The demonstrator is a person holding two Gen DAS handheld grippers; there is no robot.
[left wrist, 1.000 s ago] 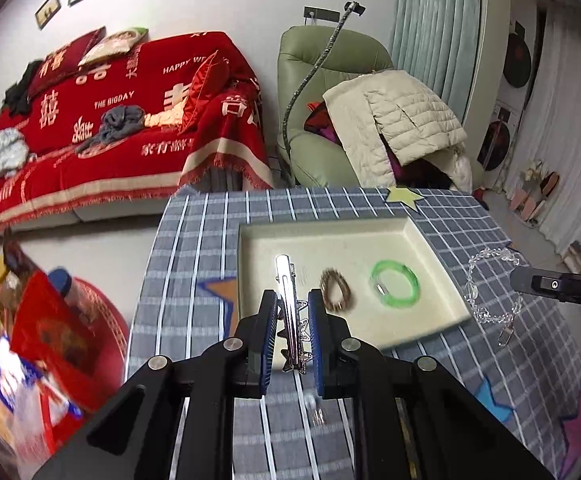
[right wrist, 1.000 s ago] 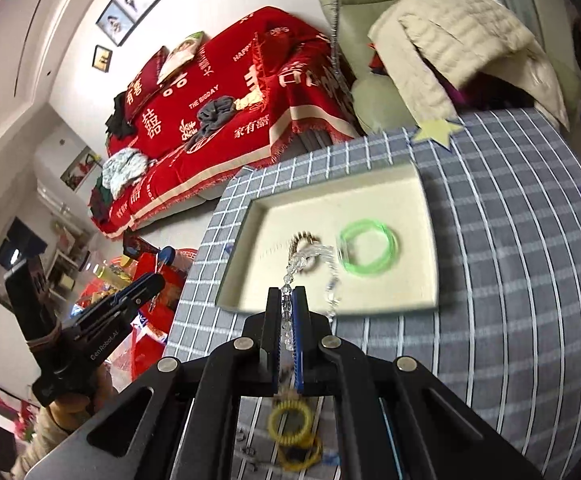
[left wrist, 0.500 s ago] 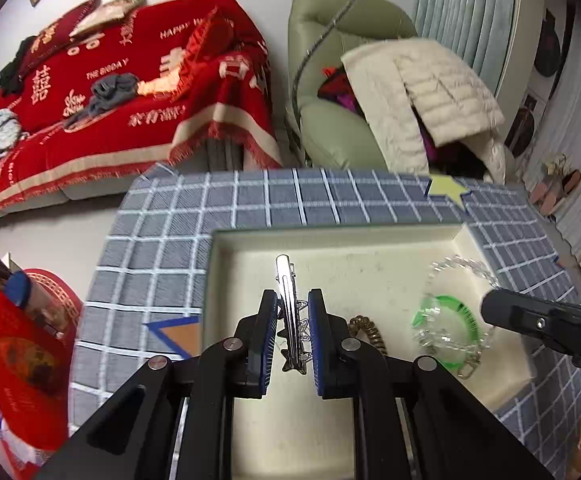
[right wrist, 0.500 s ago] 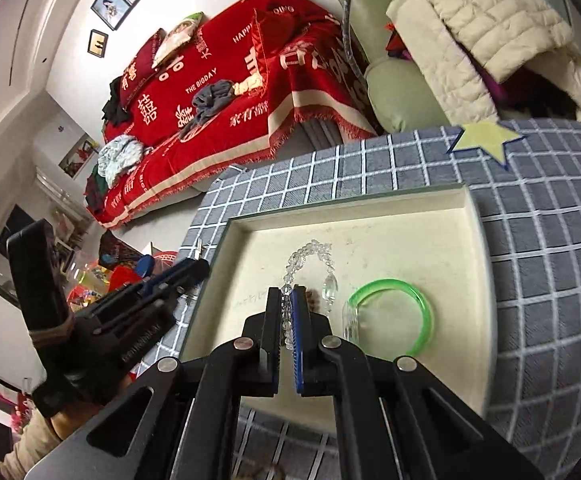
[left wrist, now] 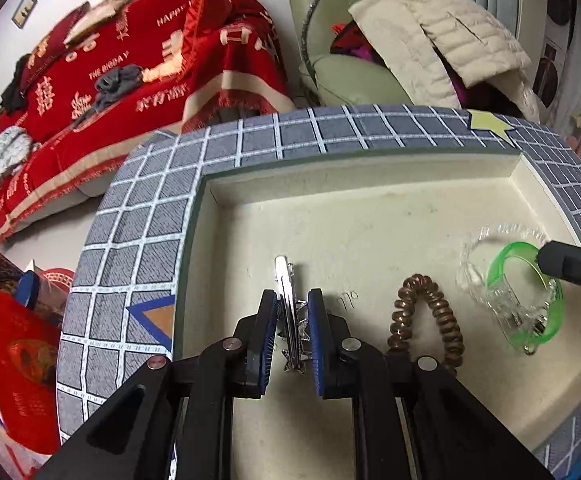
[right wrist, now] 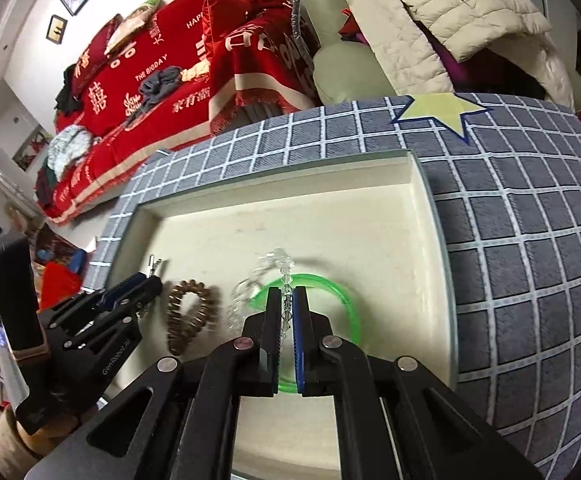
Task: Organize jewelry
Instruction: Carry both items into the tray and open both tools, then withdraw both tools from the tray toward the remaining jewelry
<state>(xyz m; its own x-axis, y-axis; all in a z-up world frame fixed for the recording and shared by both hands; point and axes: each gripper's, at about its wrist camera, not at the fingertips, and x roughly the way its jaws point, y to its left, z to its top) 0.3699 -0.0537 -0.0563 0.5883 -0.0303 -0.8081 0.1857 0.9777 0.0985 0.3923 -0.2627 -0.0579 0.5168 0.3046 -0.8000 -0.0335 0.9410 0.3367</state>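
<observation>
My left gripper (left wrist: pixel 292 304) is shut on a silver hair clip (left wrist: pixel 286 292) and holds it low over the left part of the cream tray (left wrist: pixel 370 168). My right gripper (right wrist: pixel 286 300) is shut on a clear bead bracelet (right wrist: pixel 278 264), which hangs down onto the green bangle (right wrist: pixel 346 300) lying in the tray (right wrist: pixel 282 204). A brown coil bracelet (left wrist: pixel 422 316) lies in the tray between the two grippers; it also shows in the right wrist view (right wrist: pixel 188 316). The bead bracelet (left wrist: pixel 486 276) and green bangle (left wrist: pixel 522 288) show at the right of the left wrist view.
The tray sits on a grey checked tablecloth (right wrist: pixel 530 240) with star patches. Behind the table stand a red-covered sofa (left wrist: pixel 110 72) and a green armchair (left wrist: pixel 350 76) with a cream jacket. Red bags (left wrist: pixel 14 360) lie on the floor at left.
Both grippers have moved forward and down into the tray. The bead bracelet came from over the cloth at the tray's right to rest over the green bangle. The hair clip is lower over the tray floor.
</observation>
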